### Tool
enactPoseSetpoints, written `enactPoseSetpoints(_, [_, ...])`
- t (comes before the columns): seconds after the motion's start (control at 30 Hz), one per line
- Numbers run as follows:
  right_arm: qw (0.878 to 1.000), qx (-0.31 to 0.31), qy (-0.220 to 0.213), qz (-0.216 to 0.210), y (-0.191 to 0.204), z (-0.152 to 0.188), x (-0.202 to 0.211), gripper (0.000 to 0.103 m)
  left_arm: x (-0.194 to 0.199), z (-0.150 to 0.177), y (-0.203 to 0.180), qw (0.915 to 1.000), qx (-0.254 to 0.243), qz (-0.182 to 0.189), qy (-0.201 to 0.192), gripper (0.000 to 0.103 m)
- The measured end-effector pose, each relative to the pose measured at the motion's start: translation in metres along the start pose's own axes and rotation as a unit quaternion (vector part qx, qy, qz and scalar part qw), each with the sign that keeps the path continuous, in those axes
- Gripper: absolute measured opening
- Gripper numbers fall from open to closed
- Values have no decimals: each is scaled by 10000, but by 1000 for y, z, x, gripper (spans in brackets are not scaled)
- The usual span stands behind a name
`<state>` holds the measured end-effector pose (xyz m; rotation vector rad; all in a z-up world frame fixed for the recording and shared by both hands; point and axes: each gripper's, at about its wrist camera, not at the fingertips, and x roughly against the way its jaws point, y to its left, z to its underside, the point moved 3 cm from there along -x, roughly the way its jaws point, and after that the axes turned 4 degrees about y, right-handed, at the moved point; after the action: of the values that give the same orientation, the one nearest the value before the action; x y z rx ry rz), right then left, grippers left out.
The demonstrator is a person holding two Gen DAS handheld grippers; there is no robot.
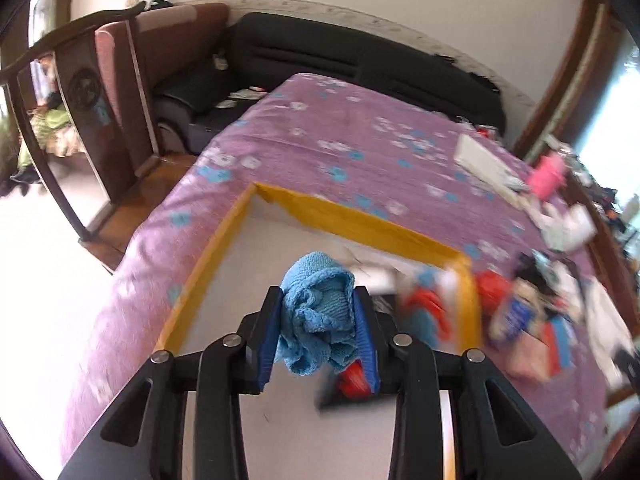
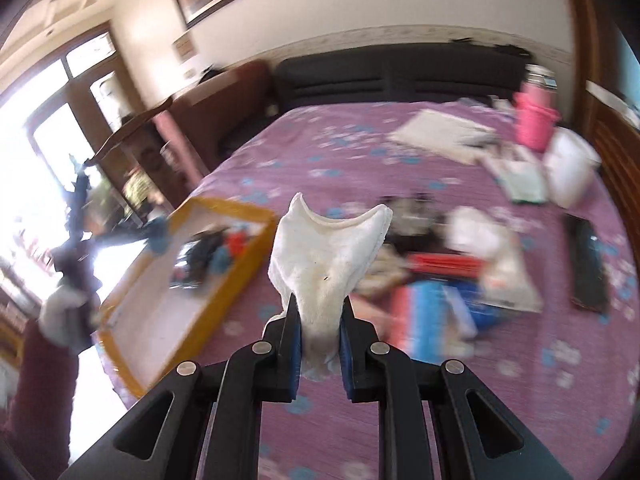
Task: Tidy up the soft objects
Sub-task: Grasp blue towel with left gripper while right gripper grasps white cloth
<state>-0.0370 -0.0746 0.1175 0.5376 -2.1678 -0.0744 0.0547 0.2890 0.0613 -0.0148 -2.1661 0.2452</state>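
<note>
While left claw [image 1: 318, 334] pinches blue cloth [image 1: 316, 312] above yellow-rimmed tray [image 1: 360, 220] on bed [image 1: 320, 128], right claw [image 2: 318, 344] clamps white cloth [image 2: 324, 256] over bedspread. Step: carrying. Next: release blue into tray, swing white leftward.

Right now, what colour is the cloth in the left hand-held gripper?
Light blue cloth, clearest in the left wrist view.

Purple bedspread [image 2: 360, 152] — yellow-rimmed tray [image 2: 136, 320], scattered clutter.
</note>
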Motion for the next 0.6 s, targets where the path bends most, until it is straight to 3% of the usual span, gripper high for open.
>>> enactPoseSetpoints(0.1, [9994, 128, 198, -239, 34, -11, -26, 17, -26, -15, 16, 9997, 234, -116, 23, 50])
enactPoseSetpoints(0.23, [9978, 306, 434, -392, 70, -24, -62, 17, -28, -13, 31, 9969, 672, 398, 96, 57])
enactPoseSetpoints(0.33, [9951, 299, 705, -633, 95, -32, -98, 17, -5, -3, 34, 9973, 583, 423, -115, 59])
enactPoseSetpoints(0.43, [9914, 181, 1011, -811, 112, -38, -137, 18, 27, 14, 39, 9954, 561, 584, -502, 72])
enactPoseSetpoints(0.5, [9877, 35, 1269, -909, 122, -43, -167, 18, 42, 24, 43, 9939, 588, 603, -718, 73])
enactPoseSetpoints(0.6, [9852, -78, 1583, -651, 130, -49, -212, 20, 57, 36, 44, 9930, 522, 480, -942, 73])
